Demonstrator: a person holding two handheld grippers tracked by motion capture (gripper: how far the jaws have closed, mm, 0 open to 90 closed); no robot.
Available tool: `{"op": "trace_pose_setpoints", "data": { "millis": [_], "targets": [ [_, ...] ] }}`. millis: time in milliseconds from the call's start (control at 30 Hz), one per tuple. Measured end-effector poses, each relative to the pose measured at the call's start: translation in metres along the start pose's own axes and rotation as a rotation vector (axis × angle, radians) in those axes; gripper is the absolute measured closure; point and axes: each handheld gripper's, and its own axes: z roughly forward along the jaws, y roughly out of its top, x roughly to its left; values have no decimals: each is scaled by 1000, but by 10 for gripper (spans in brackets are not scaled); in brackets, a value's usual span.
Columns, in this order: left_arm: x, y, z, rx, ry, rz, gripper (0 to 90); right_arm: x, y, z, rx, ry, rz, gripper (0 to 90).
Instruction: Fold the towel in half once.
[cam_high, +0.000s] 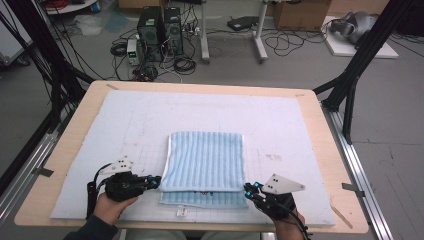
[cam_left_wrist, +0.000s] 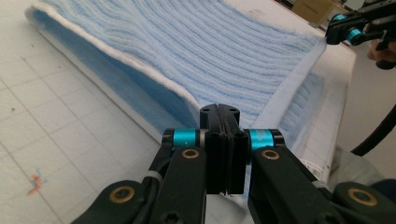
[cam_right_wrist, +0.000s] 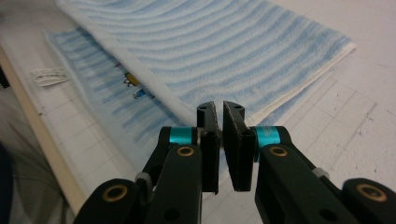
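The soft blue striped towel (cam_high: 206, 162) lies folded on the white mat (cam_high: 300, 130). The left gripper (cam_high: 156, 182) pinches its near left corner; the right gripper (cam_high: 248, 189) is closed on nothing. Lifting one-sided could unfold it.

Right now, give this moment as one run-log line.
work: towel fold | towel: folded, on mat | left gripper: shut at near-left corner | right gripper: shut at near-right corner

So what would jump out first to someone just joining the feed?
The blue striped towel, folded with its lower layer peeking out at the near edge, lies mid-table on the pale mat. The left tool is shut at its near left corner and the right tool at its near right corner.
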Motion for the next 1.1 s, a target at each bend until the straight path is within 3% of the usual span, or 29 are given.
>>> {"op": "trace_pose_setpoints", "data": {
  "millis": [167, 333, 433, 533, 700, 800, 933, 1100],
  "targets": [
    [-6, -8, -2, 18, -25, 14, 887, 8, -5, -7, 15, 6, -18, 850],
    [-8, -11, 4, 61, -33, 29, 871, 9, -15, -1, 63, 8, -10, 837],
    [-5, -7, 4, 23, 22, 8, 616, 8, -18, 0, 66, 4, 15, 691],
    [1, 1, 2, -26, 67, 16, 529, 1, -16, -3, 33, -21, 51, 625],
    [10, 22, 4, -83, 103, 47, 502, -18, -8, 1, 0, -60, 99, 603],
    [13, 28, 7, -102, 107, 41, 487, -24, 1, 12, 19, -47, 115, 598],
    [11, 25, 13, -78, 96, 68, 493, -15, 2, 24, 56, -30, 67, 605],
    [10, 16, 21, -37, 88, 58, 516, -13, -6, 28, 80, -30, 64, 614]
  ]
}}
